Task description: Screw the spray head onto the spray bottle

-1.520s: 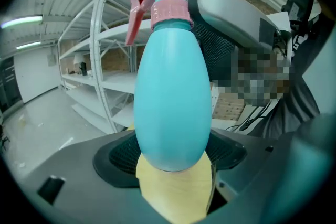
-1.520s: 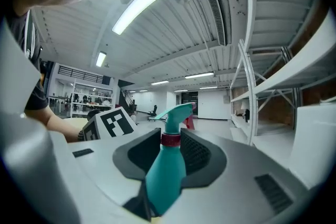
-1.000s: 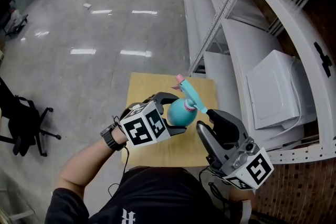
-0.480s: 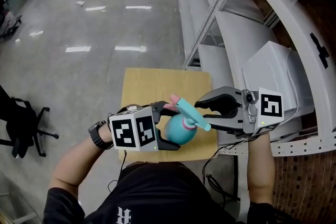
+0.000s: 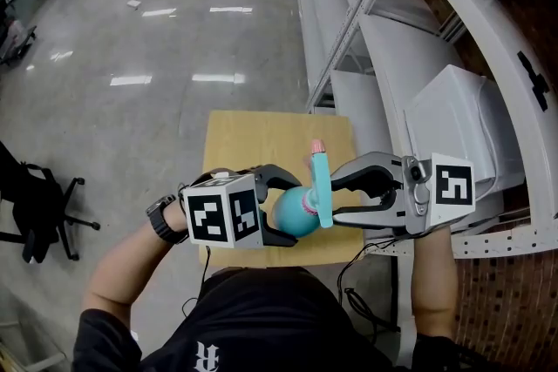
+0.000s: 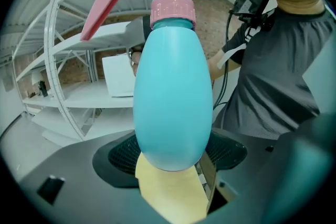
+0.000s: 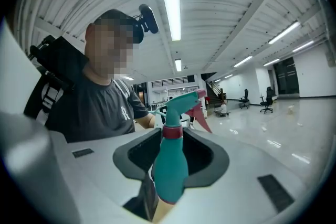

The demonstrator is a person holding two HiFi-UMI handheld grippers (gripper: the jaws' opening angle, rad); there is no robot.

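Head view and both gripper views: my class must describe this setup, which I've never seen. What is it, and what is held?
No robot: a person holds a hand-held gripper in each hand. The head view looks down from the person's head; each gripper view looks along its own jaws. The left hand-held gripper clamps a turquoise spray bottle over a wooden table. The jaws of the right hand-held gripper flank the spray head; whether they press it is unclear.

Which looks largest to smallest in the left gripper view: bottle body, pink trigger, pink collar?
1. Largest by far: bottle body.
2-3. Unsure: pink trigger and pink collar look about alike, the trigger longer and the collar wider.
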